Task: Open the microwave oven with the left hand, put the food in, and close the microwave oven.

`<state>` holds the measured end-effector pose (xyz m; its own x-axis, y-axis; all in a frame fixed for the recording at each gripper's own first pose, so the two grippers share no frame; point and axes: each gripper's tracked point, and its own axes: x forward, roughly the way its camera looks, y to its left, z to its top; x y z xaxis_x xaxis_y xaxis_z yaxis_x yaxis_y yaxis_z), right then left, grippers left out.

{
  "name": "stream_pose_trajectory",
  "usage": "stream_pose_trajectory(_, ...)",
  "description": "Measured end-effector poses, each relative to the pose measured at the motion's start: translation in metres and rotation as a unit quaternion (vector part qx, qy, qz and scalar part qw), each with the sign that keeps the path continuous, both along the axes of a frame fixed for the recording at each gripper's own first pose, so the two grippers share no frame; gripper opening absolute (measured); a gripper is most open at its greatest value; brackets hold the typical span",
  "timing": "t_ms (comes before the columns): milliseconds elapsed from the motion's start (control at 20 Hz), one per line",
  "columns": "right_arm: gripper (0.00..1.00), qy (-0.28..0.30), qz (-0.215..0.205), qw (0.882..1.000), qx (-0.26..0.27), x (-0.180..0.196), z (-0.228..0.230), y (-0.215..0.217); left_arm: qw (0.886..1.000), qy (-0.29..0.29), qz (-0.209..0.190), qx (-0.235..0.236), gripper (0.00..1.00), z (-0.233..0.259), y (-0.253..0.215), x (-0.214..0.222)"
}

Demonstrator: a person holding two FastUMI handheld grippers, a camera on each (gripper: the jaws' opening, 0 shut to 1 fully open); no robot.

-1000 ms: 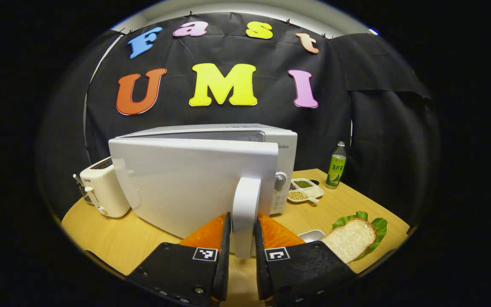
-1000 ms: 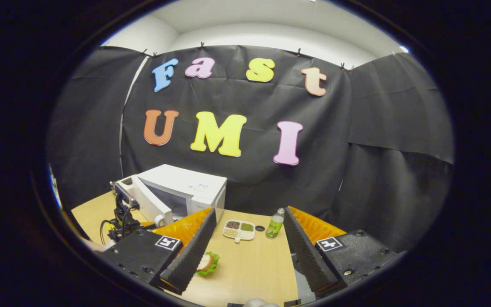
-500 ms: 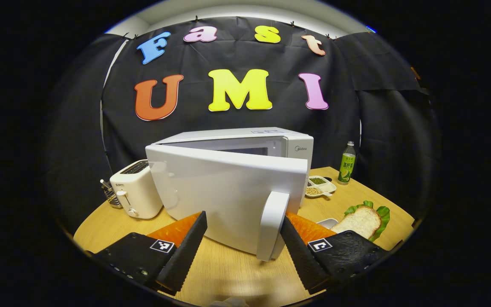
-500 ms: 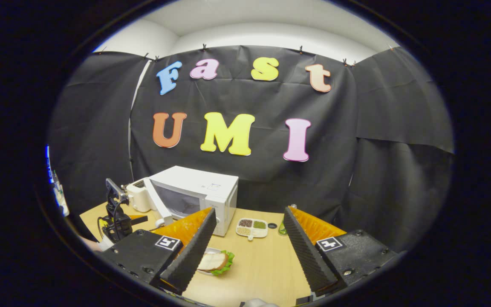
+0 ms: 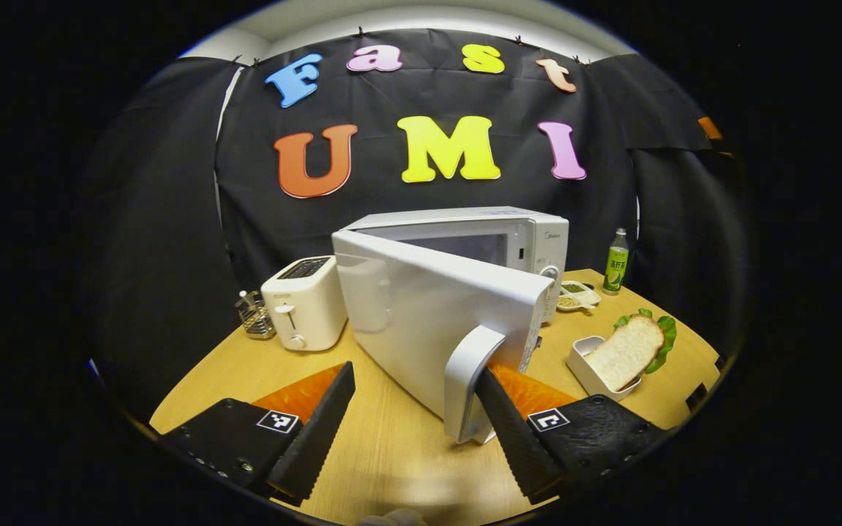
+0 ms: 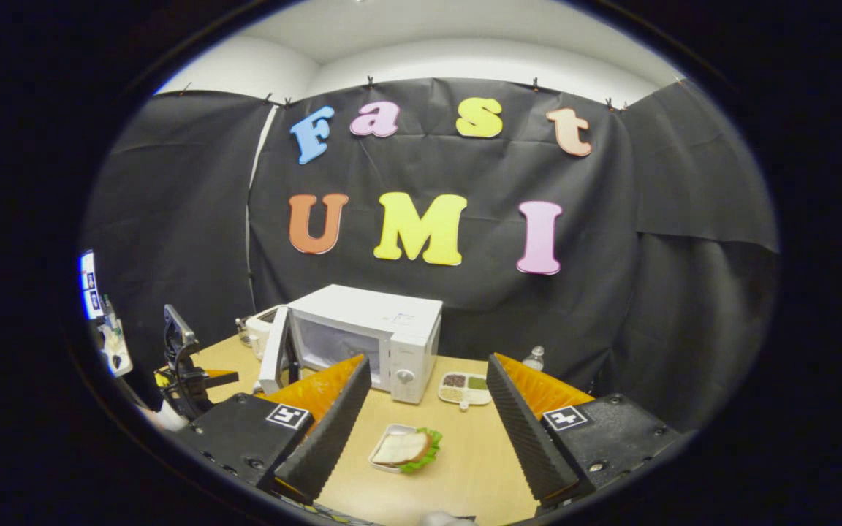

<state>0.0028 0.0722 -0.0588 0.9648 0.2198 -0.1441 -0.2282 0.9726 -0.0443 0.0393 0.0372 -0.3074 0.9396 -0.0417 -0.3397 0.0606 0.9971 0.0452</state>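
The white microwave (image 5: 531, 245) stands at the table's middle with its door (image 5: 428, 314) swung wide toward me. The door's handle (image 5: 465, 383) sits just inside the right finger of my left gripper (image 5: 415, 372), which is open and grips nothing. The food, a slice of bread on lettuce in a small white tray (image 5: 626, 351), lies to the right of the microwave. In the right gripper view the microwave (image 6: 377, 336) shows its open door (image 6: 275, 358) edge-on, and the bread tray (image 6: 405, 448) lies below and between the fingers of my open right gripper (image 6: 428, 365).
A white toaster (image 5: 304, 303) and a small wire basket (image 5: 253, 314) stand left of the microwave. A divided dish of beans (image 5: 578, 294) and a green bottle (image 5: 617, 272) sit at the back right. The wooden table (image 5: 392, 446) ends near both grippers.
My left gripper has opened and let go of the door handle, and the door has swung wider. The right gripper has shifted, so the bread tray now lies between its fingers.
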Motion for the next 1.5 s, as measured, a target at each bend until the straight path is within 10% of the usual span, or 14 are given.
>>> stream_pose_trajectory(500, 1.00, 0.012, 0.016, 1.000, 0.008, -0.006, -0.020, 0.034, 0.992, 0.019, 0.123, 0.008, 0.98, -0.002, 0.136, -0.050)
stream_pose_trajectory(1000, 0.96, 0.084, -0.018, 0.996, 0.012, 0.023, -0.100, -0.018, 0.990, 0.008, 0.141, 0.023, 0.96, 0.015, 0.163, -0.077)
stream_pose_trajectory(1500, 0.87, 0.293, 0.053, 0.952, 0.069, 0.081, -0.272, -0.023, 0.989, -0.017, 0.147, 0.029, 0.97, 0.071, 0.115, -0.087)
